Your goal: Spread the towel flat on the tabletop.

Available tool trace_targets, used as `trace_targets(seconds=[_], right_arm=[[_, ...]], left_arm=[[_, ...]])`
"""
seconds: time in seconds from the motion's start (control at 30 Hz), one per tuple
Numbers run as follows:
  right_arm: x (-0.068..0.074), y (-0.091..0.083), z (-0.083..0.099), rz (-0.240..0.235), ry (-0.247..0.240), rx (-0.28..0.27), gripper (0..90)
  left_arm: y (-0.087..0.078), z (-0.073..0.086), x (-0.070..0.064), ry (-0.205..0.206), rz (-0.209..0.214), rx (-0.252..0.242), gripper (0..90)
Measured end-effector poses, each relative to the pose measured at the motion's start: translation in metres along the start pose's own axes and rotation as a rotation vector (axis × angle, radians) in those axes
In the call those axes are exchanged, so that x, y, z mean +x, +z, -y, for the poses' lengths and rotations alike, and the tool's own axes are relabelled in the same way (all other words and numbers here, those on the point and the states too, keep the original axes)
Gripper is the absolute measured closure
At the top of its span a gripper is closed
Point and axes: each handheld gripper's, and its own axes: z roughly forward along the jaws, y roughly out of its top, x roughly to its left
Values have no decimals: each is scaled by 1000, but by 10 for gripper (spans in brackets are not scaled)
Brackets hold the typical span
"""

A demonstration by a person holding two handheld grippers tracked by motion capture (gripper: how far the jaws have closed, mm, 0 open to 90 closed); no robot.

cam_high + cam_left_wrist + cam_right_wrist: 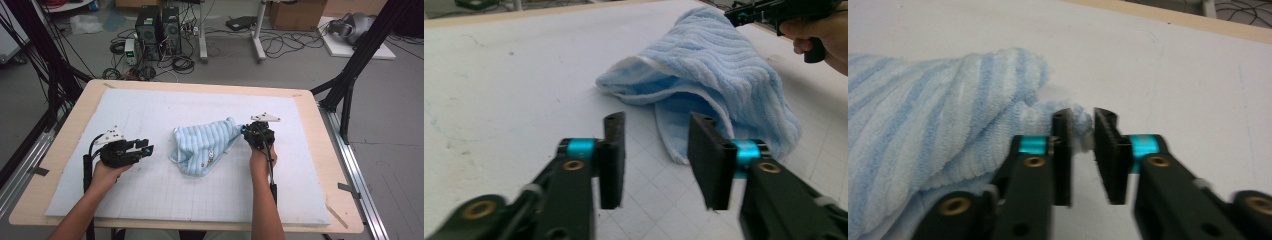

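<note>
The right hand-held gripper (pixel 1083 145) has its jaws nearly together, pinching the towel (pixel 205 146) by its corner. The towel's bulk stretches away to that gripper's left, toward the left hand-held gripper (pixel 656 160), which stands apart with jaws spread.

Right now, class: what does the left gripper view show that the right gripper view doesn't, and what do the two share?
Left gripper view: open jaws short of the towel, the towel's white-edged fold, and the right gripper at its far end.
Right gripper view: a towel corner between nearly closed jaws, and the table's wooden edge.
Both: the blue striped towel on the white mat.
</note>
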Motion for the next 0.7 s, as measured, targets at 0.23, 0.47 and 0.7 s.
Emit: trace_targets(seconds=[0.23,0.47,0.7], right_arm=[[-2,-28,21,-24,-28,-31,501],[-7,-52,39,-33,-45,-58,407],[-8,-56,47,-74,-49,-66,385]], left_arm=[[22,-1,-19,58,102,48,428],[57,-6,-41,116,160,127,378],[92,-6,-56,199,81,276,551]])
